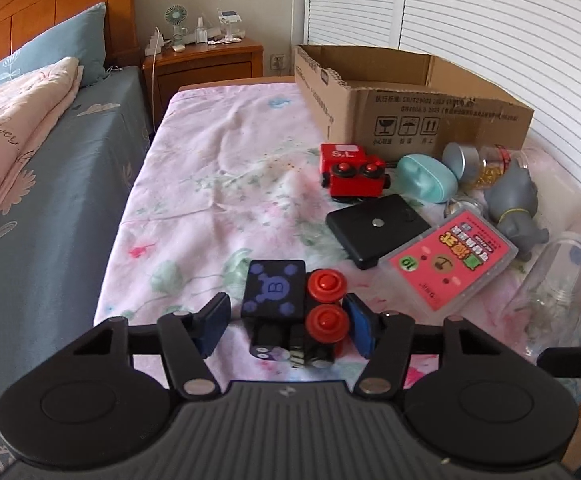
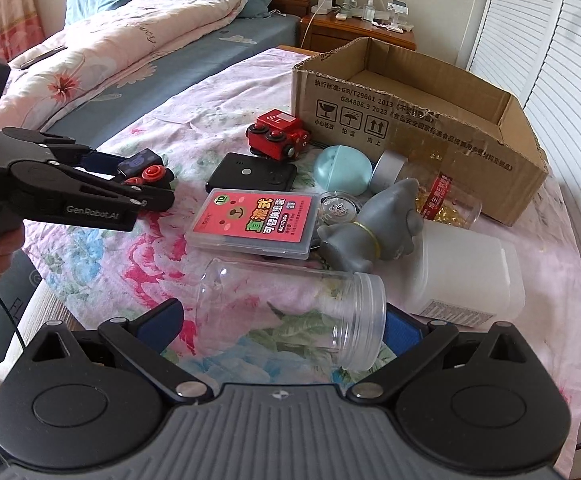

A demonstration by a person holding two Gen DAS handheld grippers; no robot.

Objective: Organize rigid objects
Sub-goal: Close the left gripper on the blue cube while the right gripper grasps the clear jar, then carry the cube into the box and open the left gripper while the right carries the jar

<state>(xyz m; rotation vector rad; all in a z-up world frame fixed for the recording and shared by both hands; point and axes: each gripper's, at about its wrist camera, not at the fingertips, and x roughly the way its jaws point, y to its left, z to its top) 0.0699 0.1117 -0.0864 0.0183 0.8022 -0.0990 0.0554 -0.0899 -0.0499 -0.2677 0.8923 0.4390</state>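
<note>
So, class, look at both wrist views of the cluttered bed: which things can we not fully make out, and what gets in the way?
- Cardboard box: left wrist view, its front wall hides the floor inside.
- Black toy train: left wrist view, whether the left tool presses it is unclear.
- Clear jar: right wrist view, whether the right tool grips it is unclear.
- Round clear tub: the grey toy animal covers part.

Toy train [image 1: 290, 312] between my left gripper's [image 1: 288, 320] jaws, on bedsheet [image 1: 218, 184]; cardboard box [image 1: 410, 92] behind, item pile just before it
</note>
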